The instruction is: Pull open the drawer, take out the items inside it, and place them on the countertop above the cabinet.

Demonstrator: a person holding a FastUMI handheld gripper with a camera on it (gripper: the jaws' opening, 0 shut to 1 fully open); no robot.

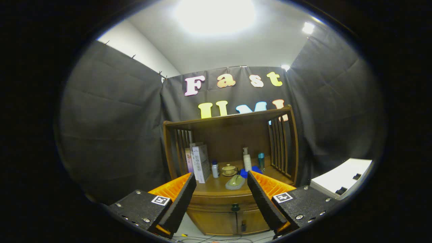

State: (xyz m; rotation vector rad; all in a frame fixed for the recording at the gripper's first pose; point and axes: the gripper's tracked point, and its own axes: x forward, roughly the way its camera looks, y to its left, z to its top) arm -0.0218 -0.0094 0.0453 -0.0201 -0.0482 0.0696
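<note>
Cabinet: the wooden cabinet (229,216) stands well ahead of my fingers against the black cloth wall, with slatted sides and a shelf roof over its countertop (216,189).
Drawer: the drawer (222,206) sits shut just under the countertop, a dark knob (235,206) at its middle; I cannot see what is inside.
Doors: two lower doors (229,221) below the drawer, closed.
My tongs: the gripper (221,199) is spread wide open, holding nothing, the cabinet front showing between the black pads and orange fingers.
Books: a few upright books (199,163) at the countertop's left end; print on the covers is too small to read.
White pump bottle: pump bottle (247,160) toward the back right.
Small bottles: a white one with a dark cap (215,168) beside the books, a teal one (261,161) by the right slats.
Lidded bowl: lidded bowl (228,169) on a saucer, mid-counter.
Green thing: a pale green object (235,182) near the front edge.
Blue thing: blue item (248,172) behind it, partly hidden by my right finger.
White table: white table (341,180) off to the right.
</note>
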